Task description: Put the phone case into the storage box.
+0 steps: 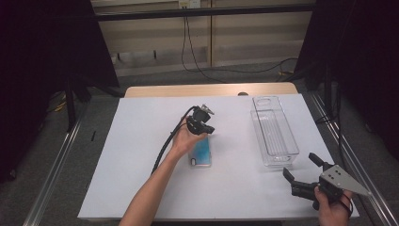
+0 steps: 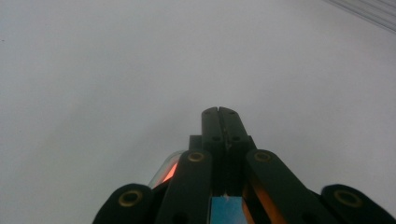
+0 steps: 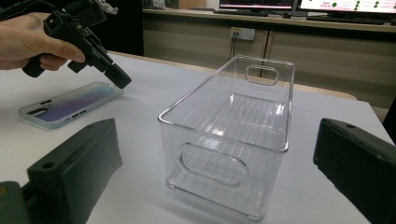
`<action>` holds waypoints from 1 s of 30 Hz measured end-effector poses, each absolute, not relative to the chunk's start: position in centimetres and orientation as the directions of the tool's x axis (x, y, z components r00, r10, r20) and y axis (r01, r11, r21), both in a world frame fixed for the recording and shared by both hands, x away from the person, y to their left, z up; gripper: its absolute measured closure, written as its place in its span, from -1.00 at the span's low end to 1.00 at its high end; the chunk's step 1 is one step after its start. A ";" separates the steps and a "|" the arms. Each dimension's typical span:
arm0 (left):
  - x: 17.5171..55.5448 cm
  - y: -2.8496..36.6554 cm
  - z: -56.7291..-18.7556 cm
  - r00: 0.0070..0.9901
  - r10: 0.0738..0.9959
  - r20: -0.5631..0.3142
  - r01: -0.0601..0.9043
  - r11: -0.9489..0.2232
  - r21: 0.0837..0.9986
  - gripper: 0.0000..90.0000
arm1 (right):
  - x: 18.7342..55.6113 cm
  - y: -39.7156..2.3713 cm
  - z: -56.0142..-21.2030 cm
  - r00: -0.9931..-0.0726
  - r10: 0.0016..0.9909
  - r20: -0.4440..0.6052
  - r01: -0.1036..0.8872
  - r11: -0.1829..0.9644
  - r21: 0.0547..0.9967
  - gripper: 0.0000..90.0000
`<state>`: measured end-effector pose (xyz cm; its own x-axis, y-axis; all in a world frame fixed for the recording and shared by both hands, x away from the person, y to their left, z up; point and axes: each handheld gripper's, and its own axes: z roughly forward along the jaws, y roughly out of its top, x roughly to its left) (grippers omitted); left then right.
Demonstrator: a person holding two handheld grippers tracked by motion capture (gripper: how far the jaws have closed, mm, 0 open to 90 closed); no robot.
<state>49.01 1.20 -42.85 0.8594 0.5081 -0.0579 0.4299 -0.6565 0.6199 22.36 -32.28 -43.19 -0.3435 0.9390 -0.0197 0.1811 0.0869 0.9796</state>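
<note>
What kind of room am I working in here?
Probably a lab or recording workspace rather than a home: a white-topped table stands between dark curtains, lit computer monitors sit on a rear counter, and a cable hangs down the wall behind.

Even overhead light, dark edges – glare on clear bin [image 3: 229, 135]; left gripper view hazy, close tongs blurred.
</note>
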 end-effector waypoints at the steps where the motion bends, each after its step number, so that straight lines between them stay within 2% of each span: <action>1: 49.1 1.2 -42.9 0.858 0.509 -0.063 0.433 -0.653 0.621 1.00 | 22.4 -32.3 -43.2 -0.344 0.939 -0.021 0.181 0.089 0.979 -1.00; 7: 49.0 1.1 -43.3 0.863 0.504 -0.038 0.423 -0.680 0.598 1.00 | 22.3 -32.3 -43.2 -0.344 0.939 -0.022 0.183 0.089 0.979 -1.00; 30: 48.9 3.2 -43.9 0.837 0.542 -0.075 0.463 -0.629 0.624 1.00 | 22.3 -32.3 -43.2 -0.340 0.940 -0.021 0.184 0.089 0.979 -1.00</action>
<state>48.90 3.25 -43.94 0.8371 0.5419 -0.0746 0.4631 -0.6293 0.6241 22.28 -32.29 -43.21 -0.3397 0.9403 -0.0213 0.1840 0.0887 0.9789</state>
